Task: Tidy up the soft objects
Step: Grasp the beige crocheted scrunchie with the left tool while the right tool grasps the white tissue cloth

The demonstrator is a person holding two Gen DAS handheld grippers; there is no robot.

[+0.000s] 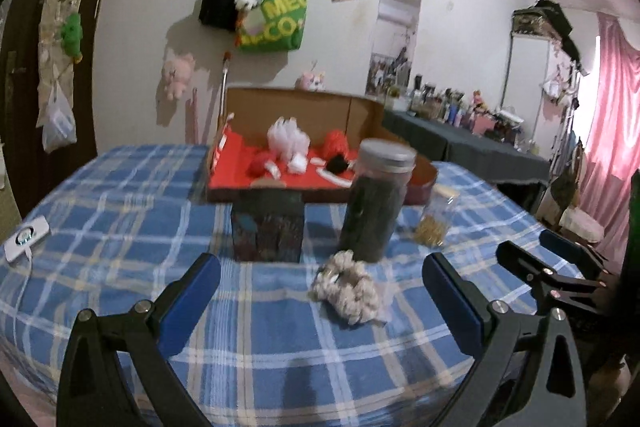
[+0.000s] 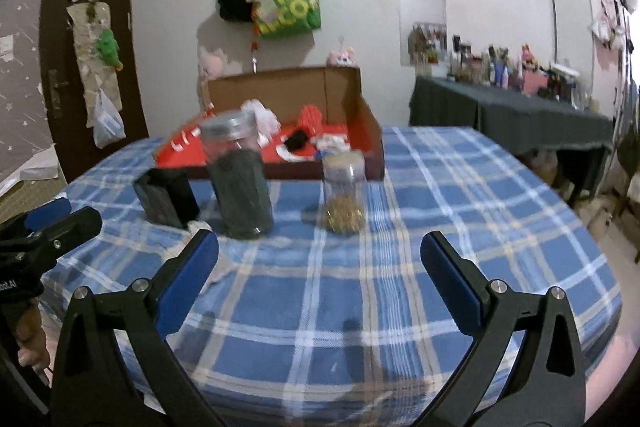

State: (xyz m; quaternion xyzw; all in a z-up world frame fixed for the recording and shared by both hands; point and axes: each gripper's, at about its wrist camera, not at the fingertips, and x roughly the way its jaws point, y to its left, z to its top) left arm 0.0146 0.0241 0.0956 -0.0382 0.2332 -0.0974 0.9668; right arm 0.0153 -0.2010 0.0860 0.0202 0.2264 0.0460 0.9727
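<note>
A beige knitted scrunchie (image 1: 347,287) lies on the blue plaid cloth (image 1: 120,227), just ahead of my open, empty left gripper (image 1: 320,291). Behind it stands a tall jar (image 1: 376,199) of dark contents with a grey lid, a dark box (image 1: 269,227) and a small jar (image 1: 434,219) of golden bits. A cardboard box (image 1: 360,115) with a red floor holds red, white and black soft items (image 1: 288,143). My right gripper (image 2: 320,275) is open and empty over the cloth, near the tall jar (image 2: 238,179) and small jar (image 2: 344,195); the cardboard box (image 2: 372,135) is behind them.
A white device (image 1: 26,237) with a cable lies at the cloth's left edge. The right gripper shows at the right of the left wrist view (image 1: 560,267). A dark table (image 2: 508,115) crowded with bottles stands at the right. Bags (image 1: 276,15) and plush toys hang on the wall.
</note>
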